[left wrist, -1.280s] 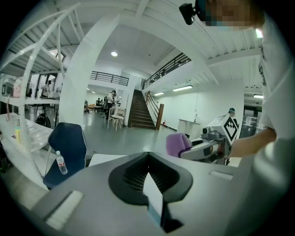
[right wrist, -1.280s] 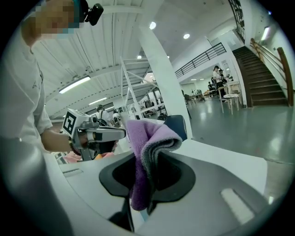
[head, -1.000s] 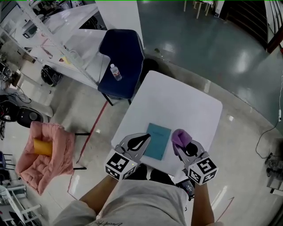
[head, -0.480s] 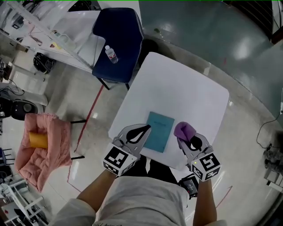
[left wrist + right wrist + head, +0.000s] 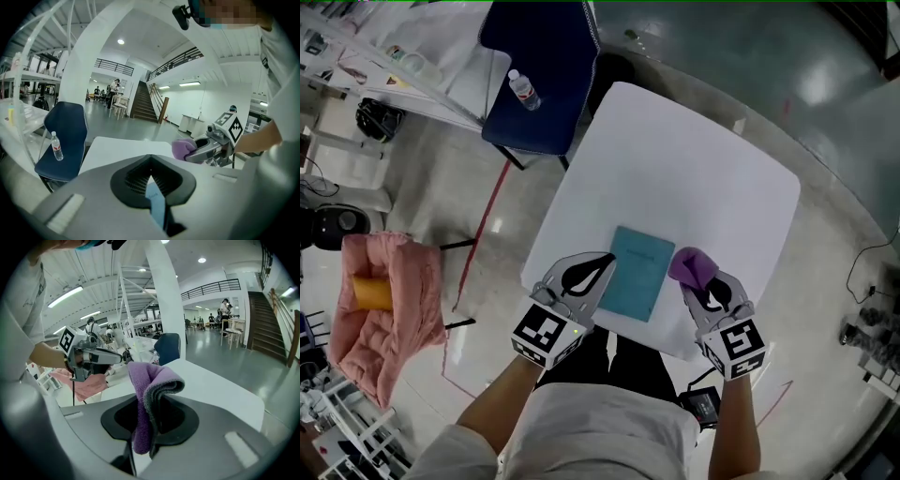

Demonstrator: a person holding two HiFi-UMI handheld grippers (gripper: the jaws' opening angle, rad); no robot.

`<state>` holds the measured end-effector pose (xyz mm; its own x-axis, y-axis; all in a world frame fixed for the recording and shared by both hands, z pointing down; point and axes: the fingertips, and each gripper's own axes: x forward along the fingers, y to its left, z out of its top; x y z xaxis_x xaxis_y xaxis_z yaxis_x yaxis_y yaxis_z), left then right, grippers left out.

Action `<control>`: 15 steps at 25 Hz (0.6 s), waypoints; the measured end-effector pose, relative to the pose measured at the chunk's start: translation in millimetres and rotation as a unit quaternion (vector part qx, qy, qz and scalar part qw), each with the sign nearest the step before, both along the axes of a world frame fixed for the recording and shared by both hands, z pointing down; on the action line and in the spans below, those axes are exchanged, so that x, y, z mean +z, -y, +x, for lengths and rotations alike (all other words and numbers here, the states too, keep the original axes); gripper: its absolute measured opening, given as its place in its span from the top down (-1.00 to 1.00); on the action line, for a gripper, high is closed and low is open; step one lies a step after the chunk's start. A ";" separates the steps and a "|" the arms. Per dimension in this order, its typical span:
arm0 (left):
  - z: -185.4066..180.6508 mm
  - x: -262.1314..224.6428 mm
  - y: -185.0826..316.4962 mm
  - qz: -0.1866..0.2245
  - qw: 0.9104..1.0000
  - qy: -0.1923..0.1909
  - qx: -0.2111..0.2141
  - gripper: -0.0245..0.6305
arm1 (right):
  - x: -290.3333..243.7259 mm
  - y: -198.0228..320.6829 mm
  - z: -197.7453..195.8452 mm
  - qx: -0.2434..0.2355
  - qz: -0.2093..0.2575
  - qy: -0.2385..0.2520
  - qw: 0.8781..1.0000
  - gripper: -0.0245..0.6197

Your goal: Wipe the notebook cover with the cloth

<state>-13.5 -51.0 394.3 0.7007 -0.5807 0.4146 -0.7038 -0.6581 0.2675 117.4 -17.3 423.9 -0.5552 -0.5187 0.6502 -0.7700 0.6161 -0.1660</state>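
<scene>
A teal notebook (image 5: 636, 273) lies flat near the front edge of the white table (image 5: 675, 169). My left gripper (image 5: 602, 263) sits at the notebook's left edge. In the left gripper view its jaws are closed (image 5: 151, 177), with a thin teal strip of the notebook (image 5: 157, 206) between them. My right gripper (image 5: 698, 283) is just right of the notebook, shut on a folded purple cloth (image 5: 693, 267). The cloth (image 5: 147, 380) sticks up out of the jaws of that gripper (image 5: 149, 404). The left gripper view also shows the cloth (image 5: 183, 149).
A dark blue chair (image 5: 546, 66) with a water bottle (image 5: 520, 91) on its seat stands beyond the table's far left corner. A pink padded seat (image 5: 384, 300) holding an orange thing is on the floor at left. More tables (image 5: 412, 66) are at top left.
The head view has shifted, so the table sits higher and fuller in frame. Both grippers keep their places beside the notebook, the right one still holding the cloth.
</scene>
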 end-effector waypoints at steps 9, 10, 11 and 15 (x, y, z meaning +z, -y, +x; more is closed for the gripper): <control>-7.0 43.8 -3.3 -0.026 1.000 0.001 -0.007 0.93 | 54.0 1.4 -10.8 -0.029 -0.021 -0.047 0.998 0.60; -8.2 47.0 -3.1 -0.027 1.000 0.001 -0.008 0.93 | 58.4 2.2 -11.1 -0.033 -0.022 -0.052 0.998 0.60; -9.2 50.2 -2.7 -0.027 1.000 0.002 -0.008 0.93 | 62.5 3.4 -11.2 -0.036 -0.023 -0.058 0.997 0.60; -12.5 63.3 -1.7 -0.027 1.000 0.006 -0.009 0.93 | 78.3 7.6 -14.6 -0.053 -0.030 -0.077 0.995 0.60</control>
